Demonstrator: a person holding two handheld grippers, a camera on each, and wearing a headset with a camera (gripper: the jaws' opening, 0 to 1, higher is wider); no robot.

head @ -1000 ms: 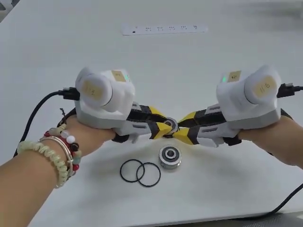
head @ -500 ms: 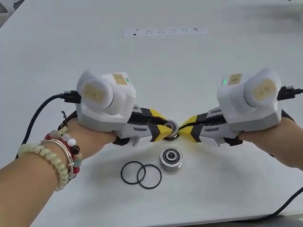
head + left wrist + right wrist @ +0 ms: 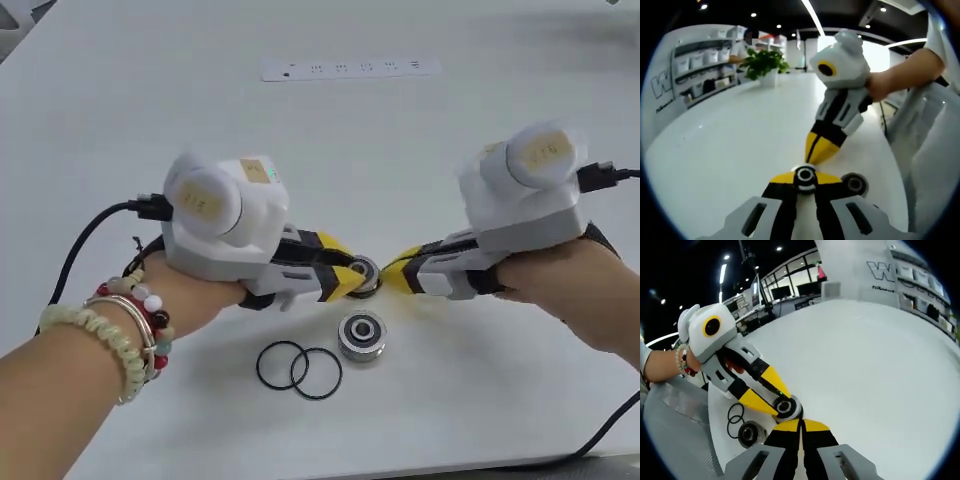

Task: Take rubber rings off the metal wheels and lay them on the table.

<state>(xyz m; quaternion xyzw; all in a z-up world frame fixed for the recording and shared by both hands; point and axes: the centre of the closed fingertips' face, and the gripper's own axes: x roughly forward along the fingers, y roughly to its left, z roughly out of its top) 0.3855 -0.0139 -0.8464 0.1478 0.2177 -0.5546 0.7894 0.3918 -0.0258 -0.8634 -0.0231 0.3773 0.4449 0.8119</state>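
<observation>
Two rings [image 3: 298, 368] lie freed below the fingers. The left gripper [image 3: 350, 281] clamps a wheel [image 3: 362, 270]; the closed right gripper [image 3: 388, 272] touches it, its ring likely not yet off.

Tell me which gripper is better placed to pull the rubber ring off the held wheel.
Right, probably. The left gripper is clamped on the wheel, steadying it, while the right gripper has its shut tips at the wheel's edge, free to pull away.

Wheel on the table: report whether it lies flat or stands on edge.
Flat: the wheel lies with its hub facing up.
</observation>
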